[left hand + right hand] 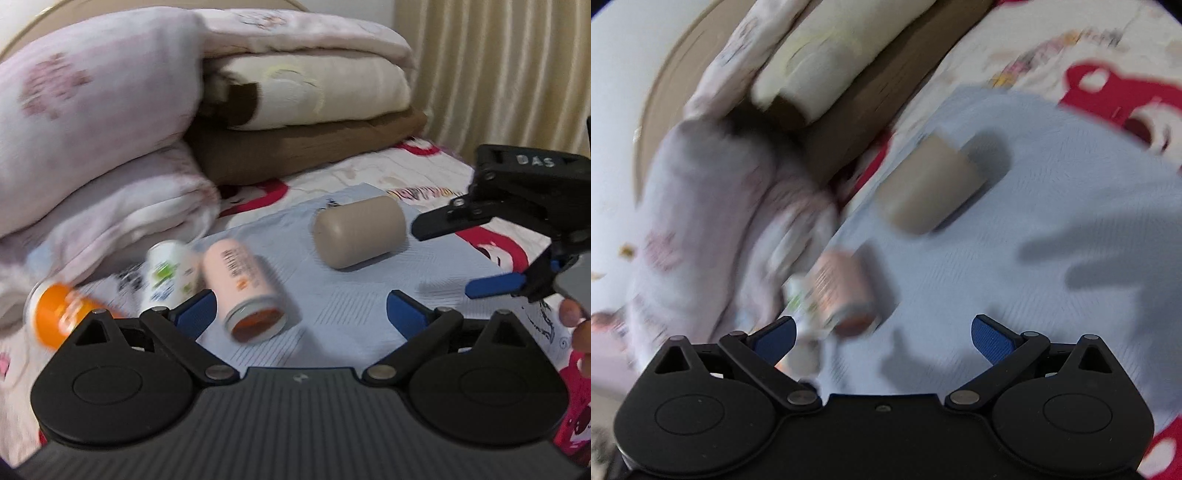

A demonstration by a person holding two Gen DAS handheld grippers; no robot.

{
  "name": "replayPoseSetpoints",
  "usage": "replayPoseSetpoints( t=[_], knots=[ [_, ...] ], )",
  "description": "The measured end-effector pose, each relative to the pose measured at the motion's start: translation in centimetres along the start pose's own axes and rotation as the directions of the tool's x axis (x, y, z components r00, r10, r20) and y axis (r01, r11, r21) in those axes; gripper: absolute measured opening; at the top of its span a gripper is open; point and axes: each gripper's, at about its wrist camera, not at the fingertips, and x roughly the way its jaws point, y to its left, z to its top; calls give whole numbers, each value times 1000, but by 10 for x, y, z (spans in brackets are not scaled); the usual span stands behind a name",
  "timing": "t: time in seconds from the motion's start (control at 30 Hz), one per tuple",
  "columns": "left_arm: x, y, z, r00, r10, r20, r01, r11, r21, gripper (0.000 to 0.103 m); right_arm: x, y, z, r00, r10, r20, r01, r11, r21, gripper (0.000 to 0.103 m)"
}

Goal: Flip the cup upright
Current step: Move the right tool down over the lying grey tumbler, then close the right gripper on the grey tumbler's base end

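Note:
A beige cup [359,230] lies on its side on a pale blue cloth [343,306] on the bed, closed base toward the left. It also shows, blurred, in the right wrist view [929,184]. My left gripper [301,314] is open and empty, near the cloth's front, with the cup ahead and to the right. My right gripper [454,254] shows at the right of the left wrist view, open and empty, just right of the cup. In its own view the right gripper [884,334] is open, the cup well ahead.
A peach can [245,291], a white can [171,275] and an orange can [61,314] lie at the left of the cloth. Folded blankets [303,92] and a pink duvet [88,122] are stacked behind. A curtain [506,62] hangs at the back right.

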Motion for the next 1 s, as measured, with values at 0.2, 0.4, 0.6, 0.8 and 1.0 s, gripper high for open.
replayPoseSetpoints(
  t=[0.2,0.4,0.6,0.8,1.0],
  knots=[
    [51,-9,30,993,-101,-56,105,991,77,98,37,-30,25,994,104,-18,-99,980,174,102],
    [100,-15,57,985,-148,-88,162,971,175,91,72,-52,46,979,205,-11,-190,925,328,99],
    [151,-14,78,955,-242,-173,279,931,236,77,107,-73,51,963,267,-24,-228,861,454,89],
    [181,-15,92,921,-303,-246,366,889,275,68,120,-75,61,962,273,-9,-239,856,458,83],
    [187,-15,96,904,-329,-272,405,861,307,68,123,-83,73,976,216,23,-204,876,437,83]
  ],
)
